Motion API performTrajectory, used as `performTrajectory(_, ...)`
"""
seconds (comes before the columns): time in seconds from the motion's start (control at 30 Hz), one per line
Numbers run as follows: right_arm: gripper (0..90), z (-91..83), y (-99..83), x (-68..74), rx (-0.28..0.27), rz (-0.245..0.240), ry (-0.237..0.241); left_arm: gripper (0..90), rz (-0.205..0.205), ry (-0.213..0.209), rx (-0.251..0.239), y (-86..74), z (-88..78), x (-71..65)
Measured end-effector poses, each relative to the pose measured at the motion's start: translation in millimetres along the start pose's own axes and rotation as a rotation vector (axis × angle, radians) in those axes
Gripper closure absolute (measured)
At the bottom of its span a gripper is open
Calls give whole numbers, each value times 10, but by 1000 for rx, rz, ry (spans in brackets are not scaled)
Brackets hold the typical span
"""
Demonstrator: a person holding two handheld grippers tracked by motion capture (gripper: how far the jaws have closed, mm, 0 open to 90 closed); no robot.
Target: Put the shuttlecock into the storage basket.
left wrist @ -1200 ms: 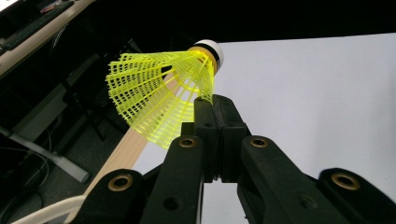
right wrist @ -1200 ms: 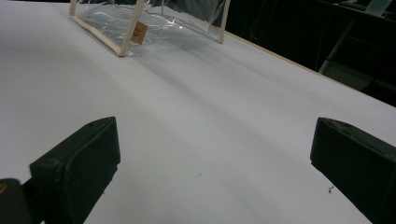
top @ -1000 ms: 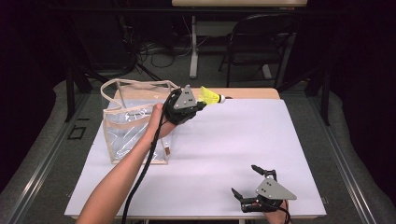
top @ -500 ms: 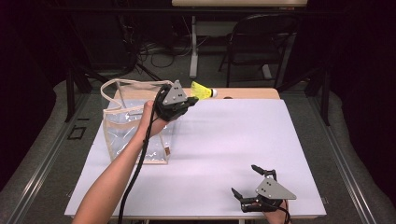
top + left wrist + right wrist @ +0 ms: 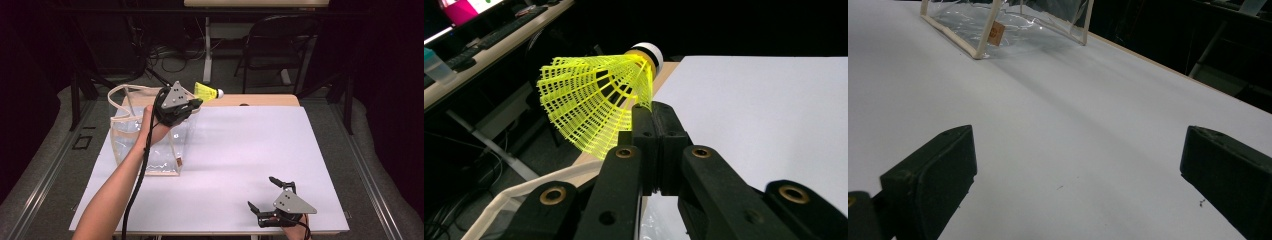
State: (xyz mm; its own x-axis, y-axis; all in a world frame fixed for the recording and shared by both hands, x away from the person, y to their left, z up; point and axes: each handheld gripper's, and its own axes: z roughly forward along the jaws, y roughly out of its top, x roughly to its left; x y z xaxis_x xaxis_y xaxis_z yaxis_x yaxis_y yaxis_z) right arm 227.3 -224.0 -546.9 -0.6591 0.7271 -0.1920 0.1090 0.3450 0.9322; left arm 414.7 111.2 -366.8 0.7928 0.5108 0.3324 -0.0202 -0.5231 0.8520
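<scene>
A yellow shuttlecock [image 5: 207,92] with a white cork tip is pinched by its mesh skirt in my left gripper [image 5: 196,103], which is shut on it and held above the right rim of a clear plastic bag [image 5: 131,134] with cream trim. In the left gripper view the jaws meet on the edge of the shuttlecock's skirt [image 5: 594,102], cork end pointing away. My right gripper [image 5: 264,194] rests near the table's front right edge, open, with bare white tabletop between its fingers [image 5: 930,185].
A white table sheet [image 5: 250,145] covers the work area, with a wooden strip along the far edge. The bag stands at the left side. A dark chair [image 5: 280,45] and desk legs stand beyond the table. In the right gripper view the bag [image 5: 998,20] lies far ahead.
My left gripper has carried the shuttlecock leftward and slightly up, from over the table's far edge to above the bag's right rim. The right gripper has stayed still.
</scene>
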Motion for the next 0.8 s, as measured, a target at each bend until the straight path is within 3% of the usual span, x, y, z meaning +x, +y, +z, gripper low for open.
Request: performTrajectory(0.8, 13, 21, 11, 19, 3, -8, 7, 897, -46, 58, -28, -98, -304, 178)
